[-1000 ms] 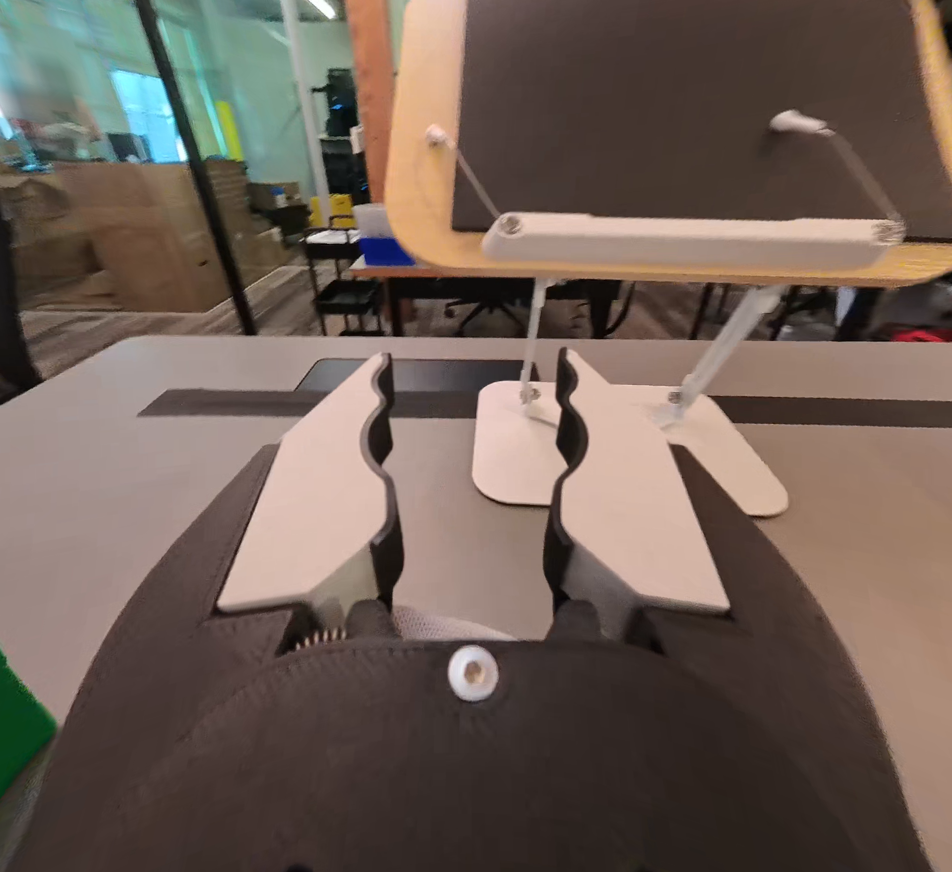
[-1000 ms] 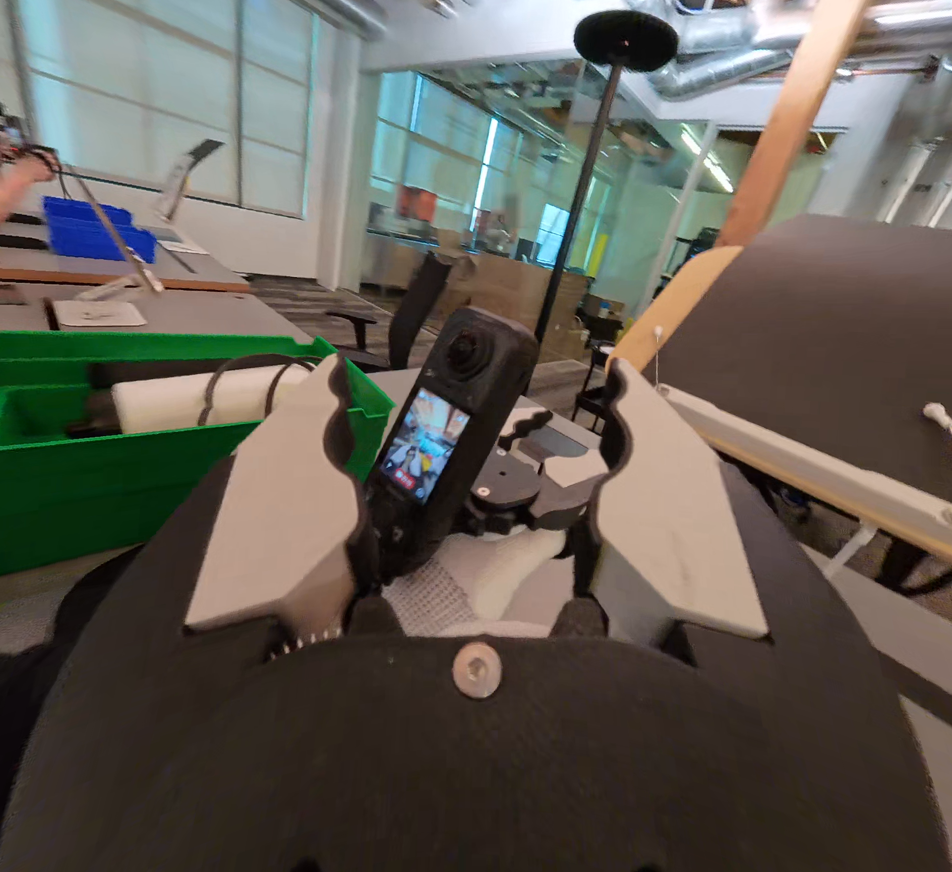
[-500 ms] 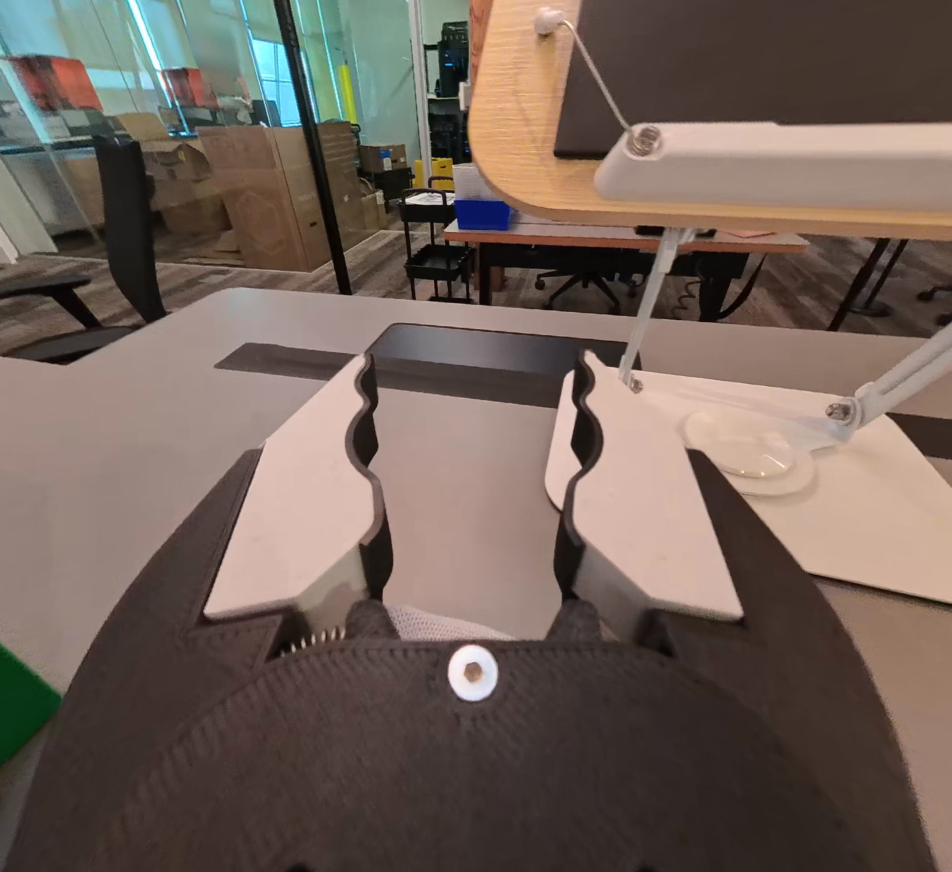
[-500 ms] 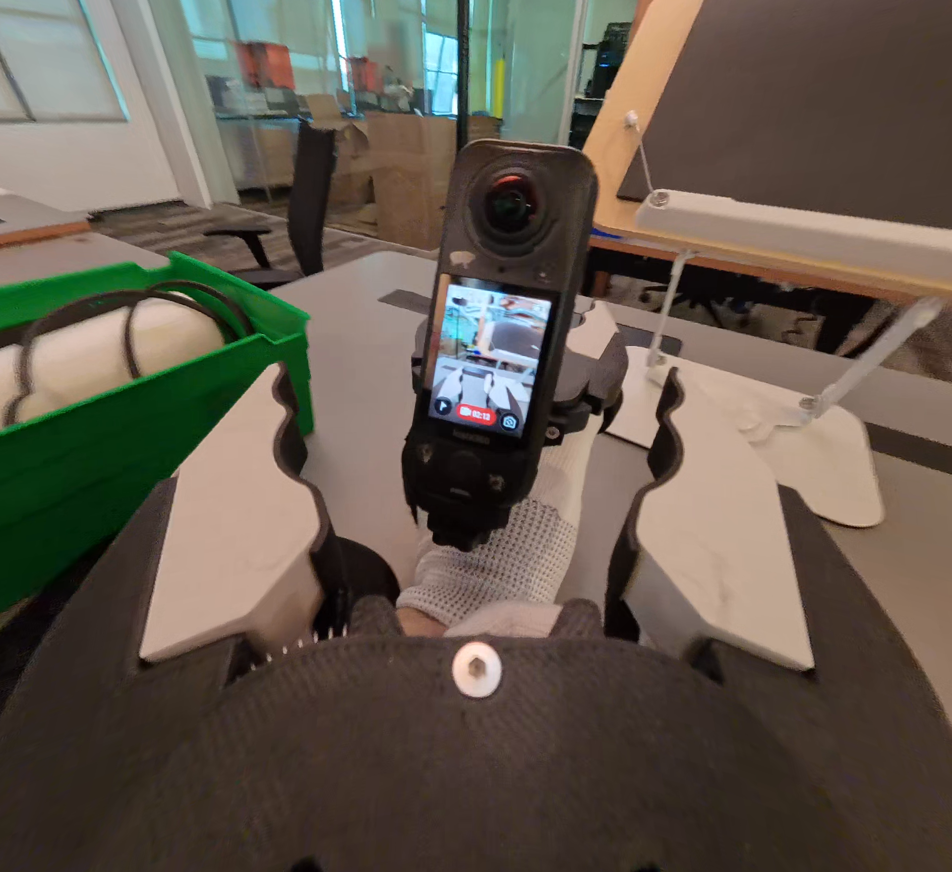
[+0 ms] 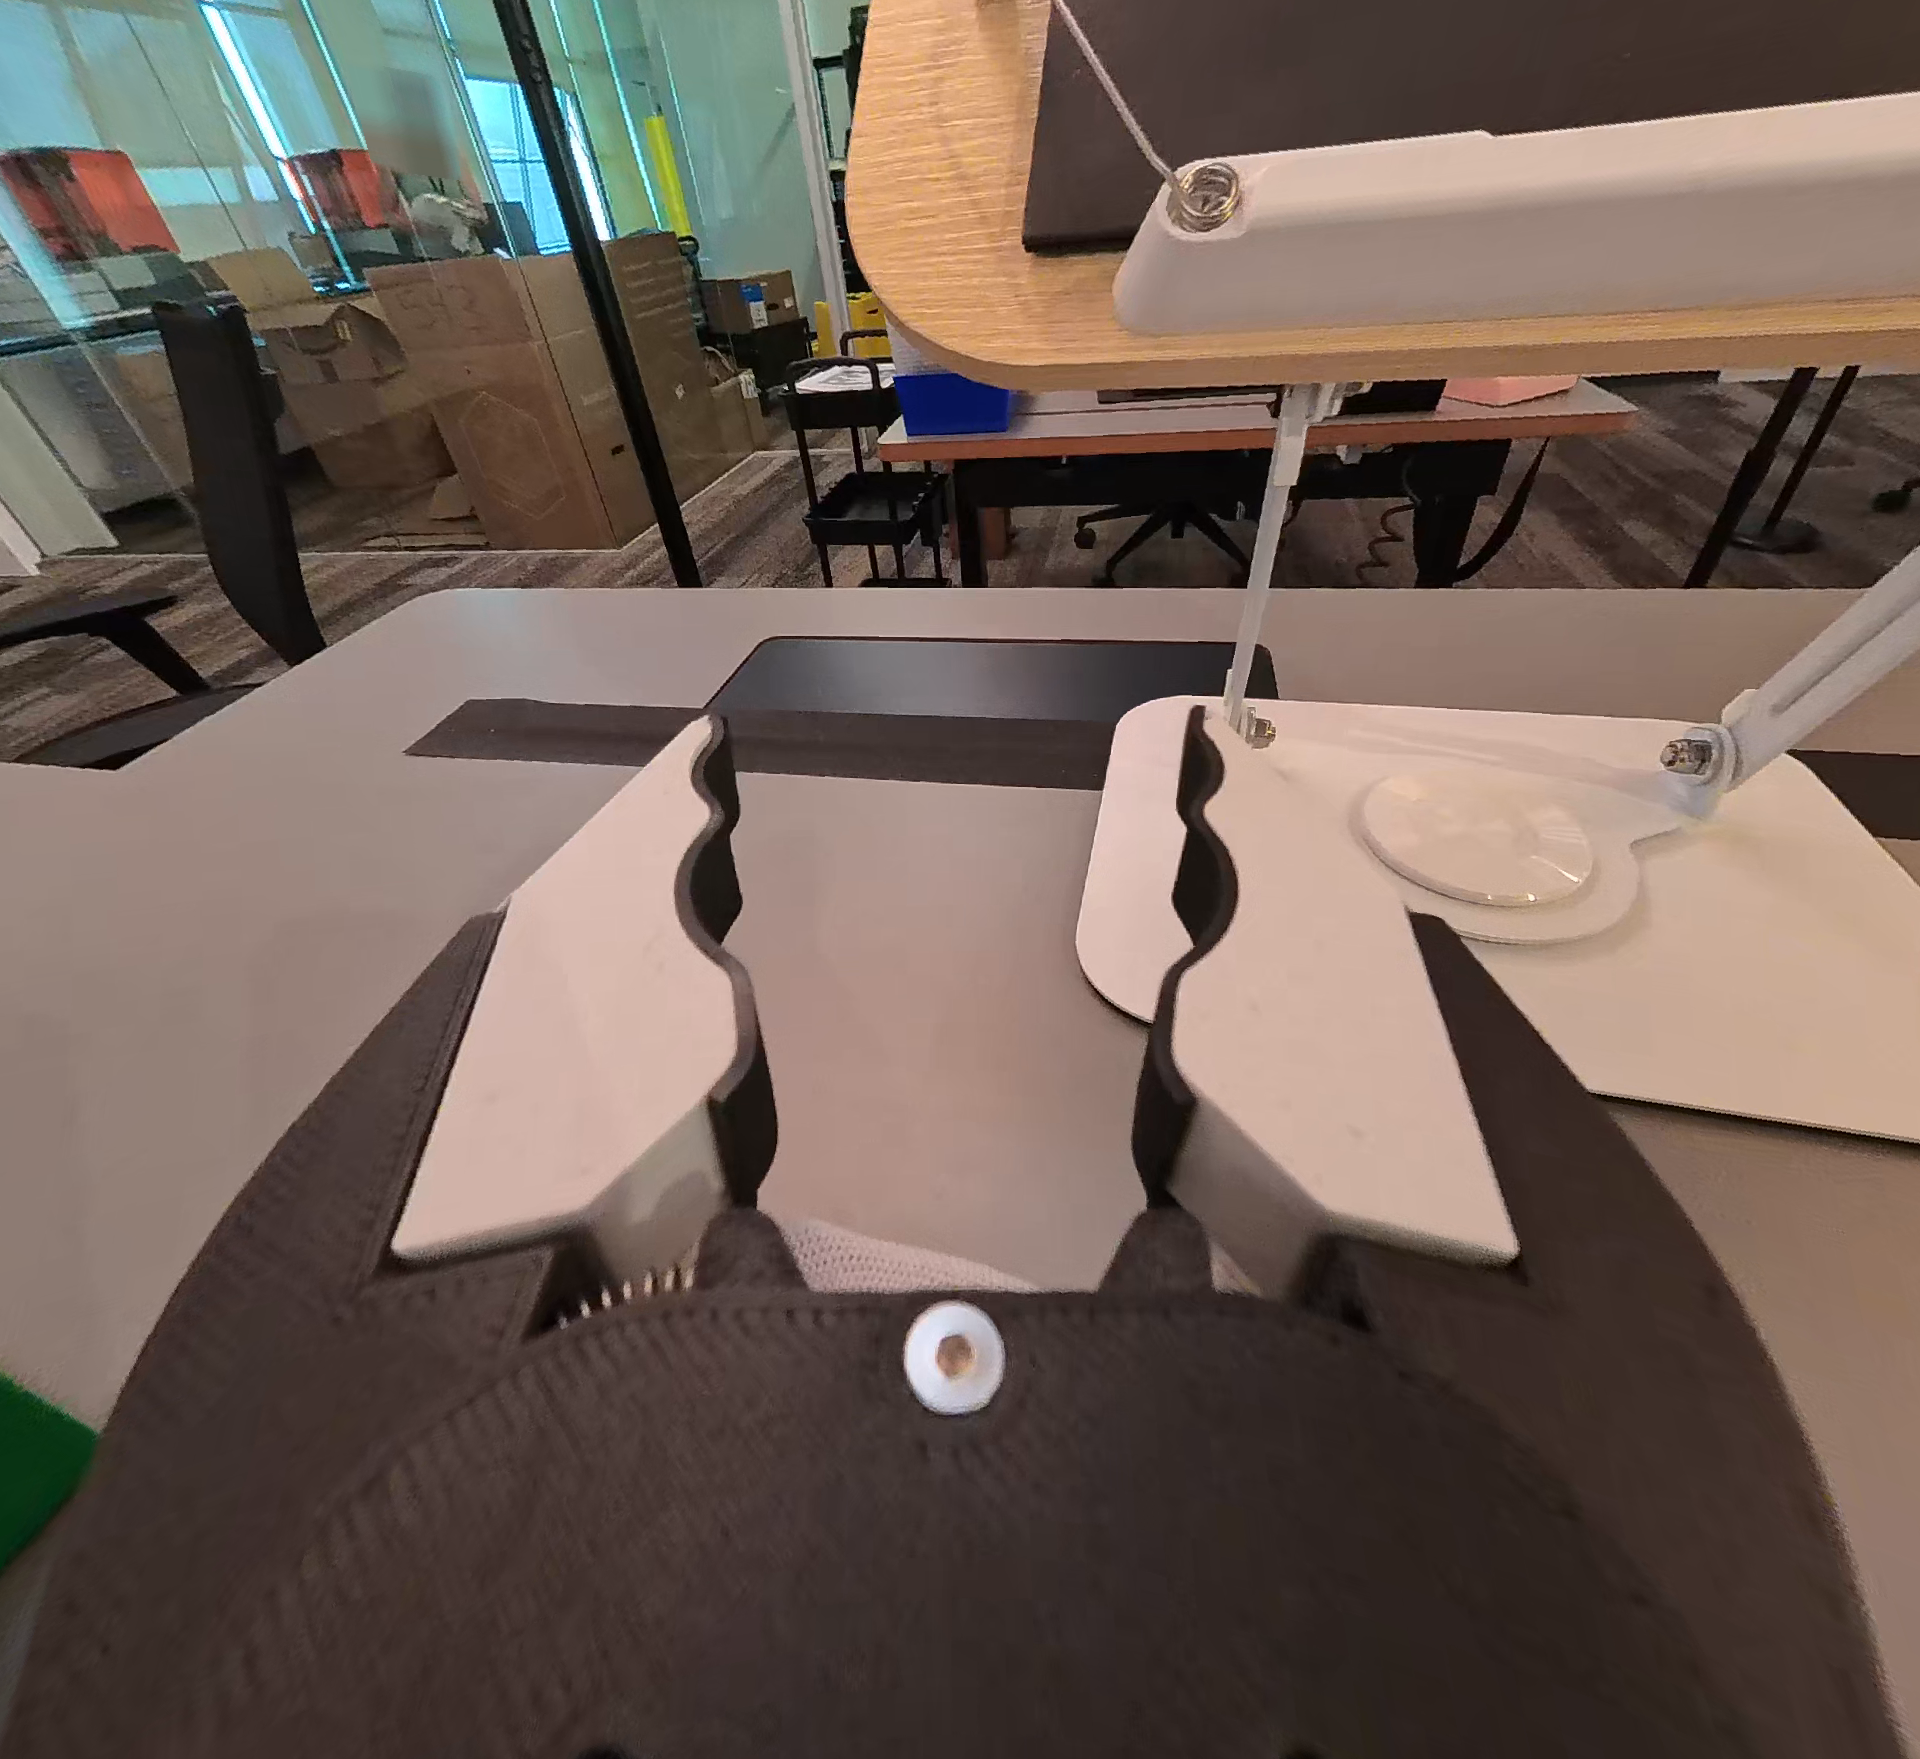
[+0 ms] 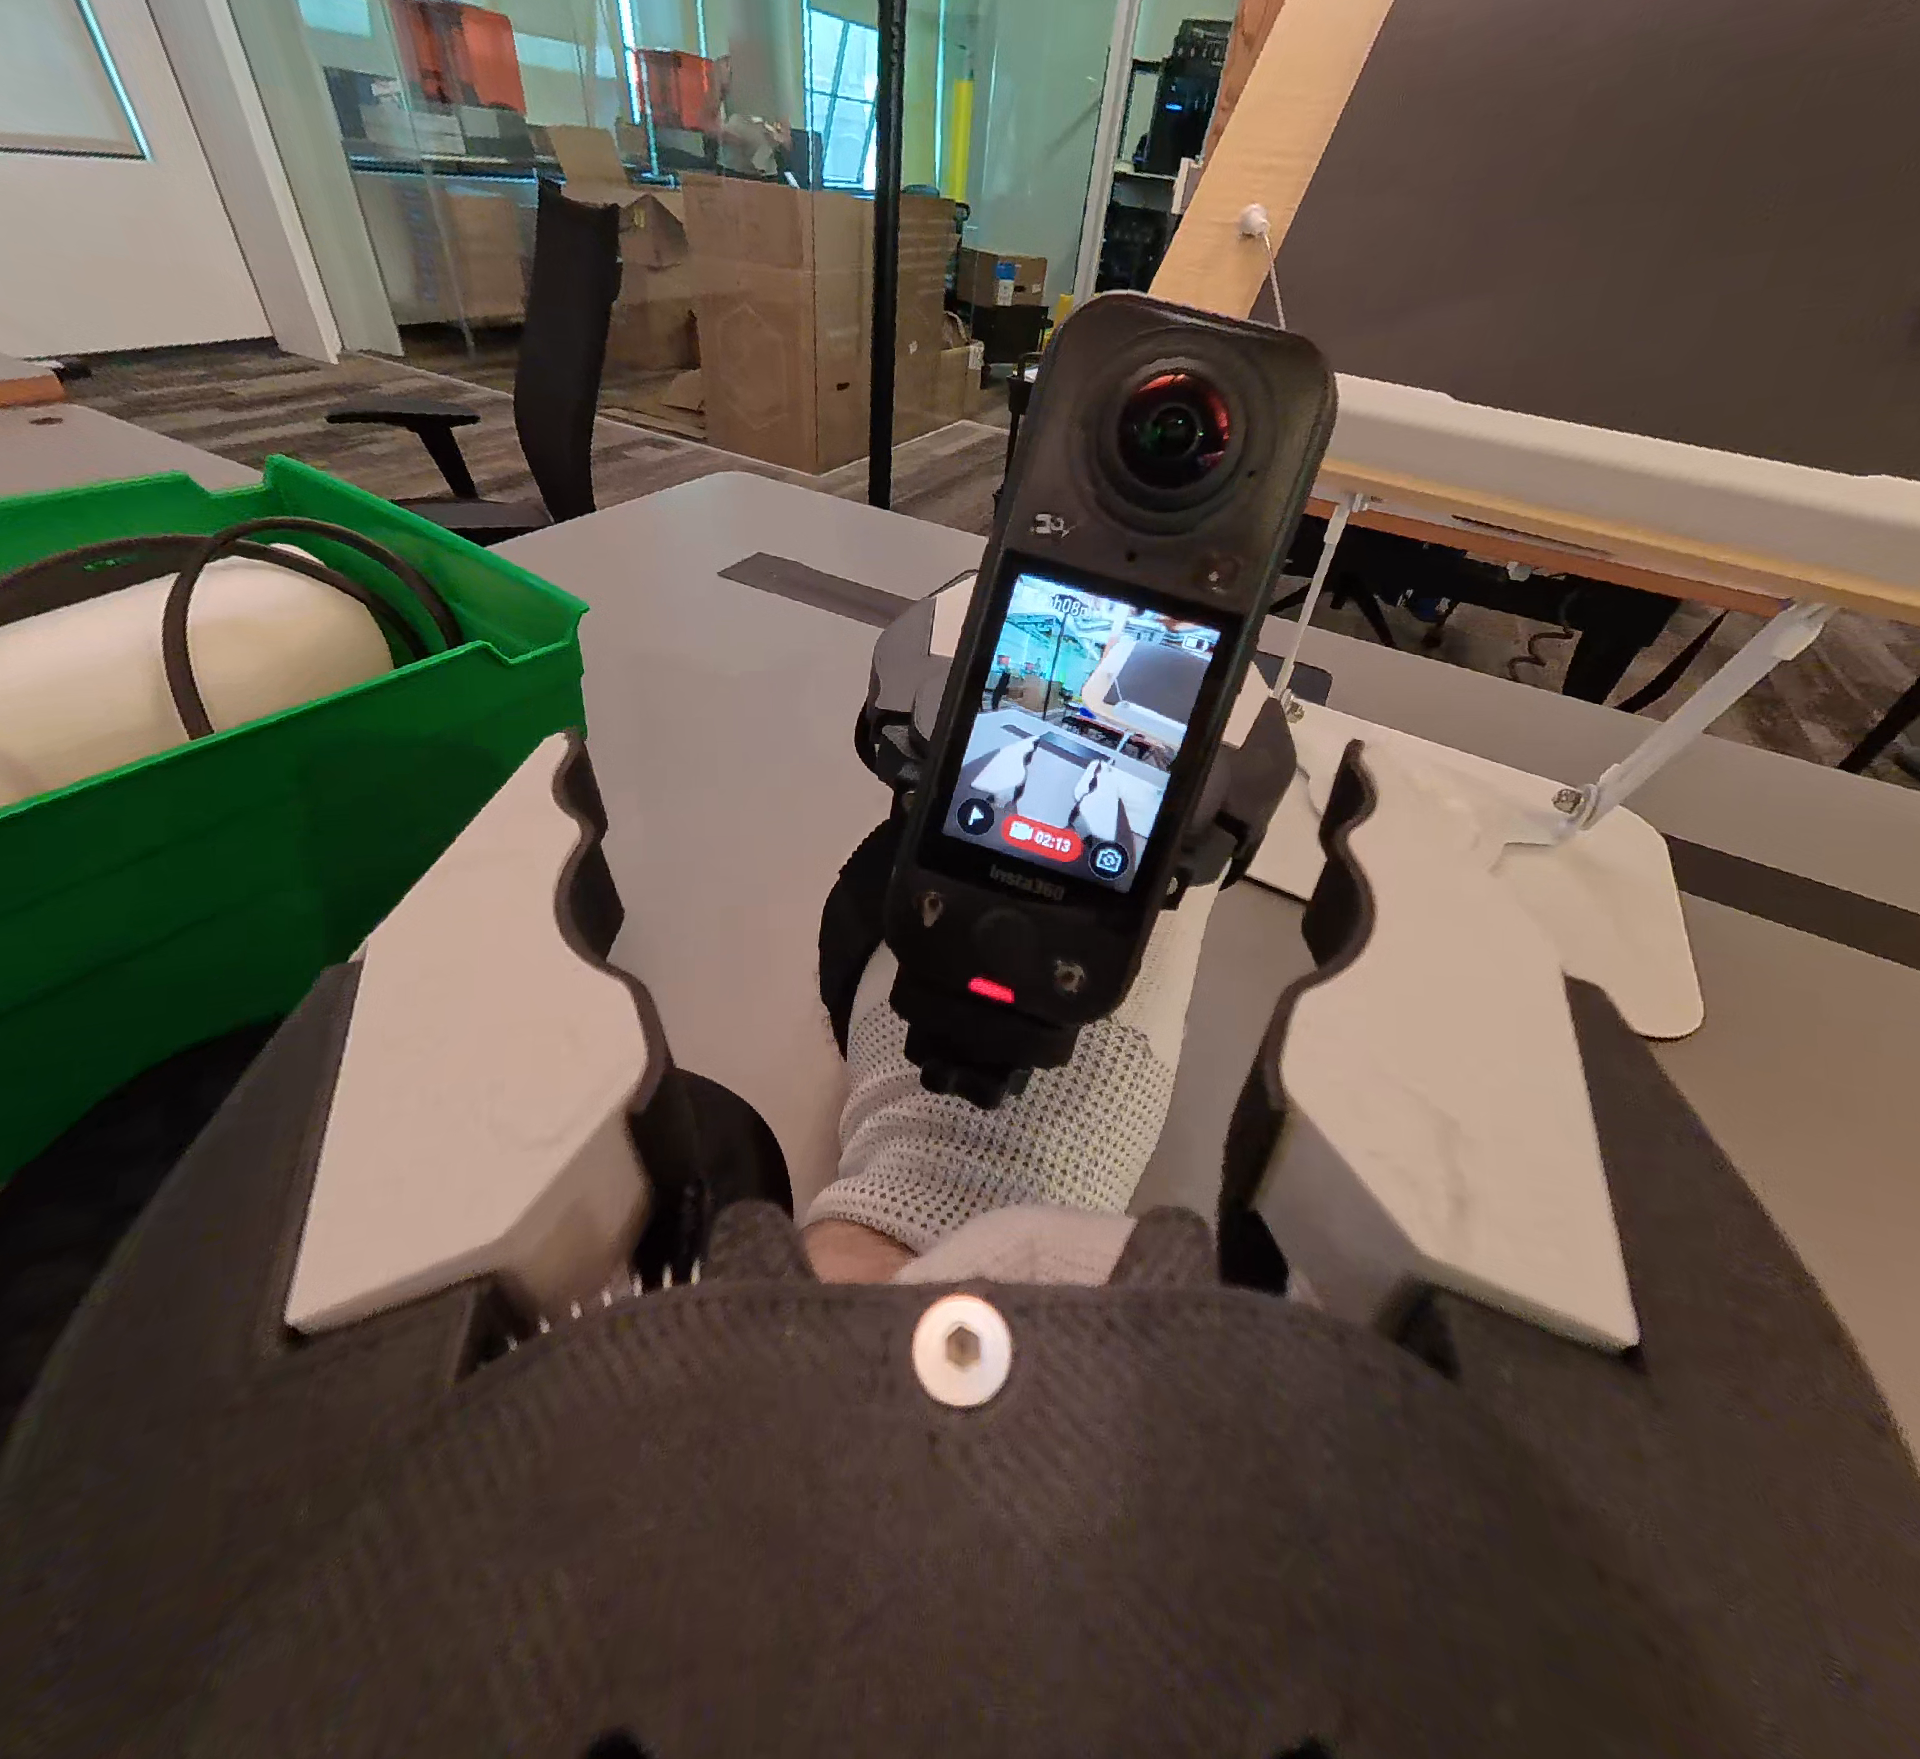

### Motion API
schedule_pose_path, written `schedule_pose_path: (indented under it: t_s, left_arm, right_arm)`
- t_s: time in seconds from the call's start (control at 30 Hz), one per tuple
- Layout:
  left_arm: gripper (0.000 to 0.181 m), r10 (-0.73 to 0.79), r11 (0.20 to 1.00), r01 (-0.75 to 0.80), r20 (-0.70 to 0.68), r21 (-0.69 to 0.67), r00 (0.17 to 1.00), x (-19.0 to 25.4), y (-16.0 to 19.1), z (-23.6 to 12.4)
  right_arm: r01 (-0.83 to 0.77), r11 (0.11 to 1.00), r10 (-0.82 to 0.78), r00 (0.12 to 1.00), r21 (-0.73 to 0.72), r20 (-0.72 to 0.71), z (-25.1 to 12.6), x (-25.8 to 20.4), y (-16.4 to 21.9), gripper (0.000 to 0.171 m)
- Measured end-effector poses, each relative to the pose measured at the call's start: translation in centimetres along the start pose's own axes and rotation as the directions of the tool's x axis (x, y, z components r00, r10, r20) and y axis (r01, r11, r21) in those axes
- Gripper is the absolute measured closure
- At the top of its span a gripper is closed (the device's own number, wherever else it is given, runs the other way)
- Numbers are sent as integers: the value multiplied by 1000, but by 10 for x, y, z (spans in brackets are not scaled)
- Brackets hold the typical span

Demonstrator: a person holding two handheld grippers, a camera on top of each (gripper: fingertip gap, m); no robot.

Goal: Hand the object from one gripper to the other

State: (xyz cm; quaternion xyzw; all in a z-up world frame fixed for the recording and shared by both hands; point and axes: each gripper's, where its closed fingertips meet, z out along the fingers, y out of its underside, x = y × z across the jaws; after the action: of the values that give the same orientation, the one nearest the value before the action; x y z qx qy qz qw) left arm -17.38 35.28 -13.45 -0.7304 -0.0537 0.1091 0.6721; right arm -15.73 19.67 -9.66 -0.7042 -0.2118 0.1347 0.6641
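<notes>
Both grippers hang over a grey table (image 5: 260,878) with their jaws spread apart and nothing held between them: the left gripper (image 5: 956,753) points at bare tabletop, and the right gripper (image 6: 956,774) trails behind it, looking straight at the black camera (image 6: 1122,629) mounted on the left tool and the gloved hand (image 6: 997,1127) that carries it. No object for the handover shows in either set of jaws, and where it lies cannot be told; a green bin (image 6: 291,774) at the near left holds a pale padded roll (image 6: 94,660) looped by a dark cord (image 6: 260,566), which may be the source. The likeliest trouble from here is a collision, since the right gripper sits close behind the left one's camera and a careless reach would knock it. A swing to the right could also catch the white lamp base (image 5: 1558,930) or its thin arm (image 5: 1262,546), which looks light and easily tipped. The fingers (image 5: 592,1013) are smooth white plates edged with wavy black pads; the tool bodies are ribbed, matte black plastic; the glove is knitted mesh; the bin is hard glossy plastic; the tilted board (image 5: 997,151) behind is wood-grained with a dark panel.
</notes>
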Motion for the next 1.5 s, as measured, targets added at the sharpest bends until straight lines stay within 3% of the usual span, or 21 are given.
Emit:
schedule_pose_path:
  t_s: [0.17,0.23,0.33,0.43,0.5,0.53,0.63,0.7,0.87,0.97,1.03,1.13,1.27,1.5]
  left_arm:
    - [97,-14,1000,13,-31,-14,999,4,2,0]
    - [86,-64,996,58,-87,-73,994,12,9,2]
    - [86,-127,990,118,-133,-73,983,11,-1,-6]
    - [109,-203,979,204,-176,-14,963,2,-23,-25]
    - [134,-242,969,248,-230,-4,943,2,-33,-43]
    - [141,-258,961,274,-266,26,929,5,-41,-59]
    - [127,-165,977,202,-353,71,921,35,-53,-98]
    - [108,-176,973,223,-433,60,884,60,-57,-125]
    - [88,-80,983,161,-599,83,797,152,-58,-203]
    - [80,59,987,47,-612,156,789,196,-61,-231]
    - [76,101,985,4,-603,170,792,214,-62,-236]
    - [62,101,995,-82,-593,60,799,236,-36,-221]
    - [62,94,995,-91,-562,33,822,237,-34,-211]
    - [62,93,994,-104,-569,13,817,238,-28,-212]
  right_arm:
    - [13,999,-14,1000,29,17,-3,-2,-7,35]
    - [-45,996,43,999,72,32,-7,7,-19,34]
    - [-64,982,76,995,177,-57,-18,62,-40,40]
    - [-65,971,118,968,231,-223,-27,157,-39,60]
    - [-88,978,142,946,191,-290,-27,214,-11,102]
    - [-141,975,188,934,171,-303,-25,236,4,109]
    - [-119,986,159,885,116,-438,-29,293,31,107]
    - [-89,995,102,847,50,-522,-27,317,51,87]
    - [-107,994,73,817,-26,-572,-9,331,76,60]
    - [-85,994,34,816,-61,-577,2,330,79,53]
    - [-73,994,13,815,-81,-579,7,330,80,49]
    - [-84,993,23,815,-79,-579,12,332,80,46]
    - [-129,989,67,807,-65,-587,13,339,83,45]
    - [-79,992,8,807,-95,-590,12,336,81,39]
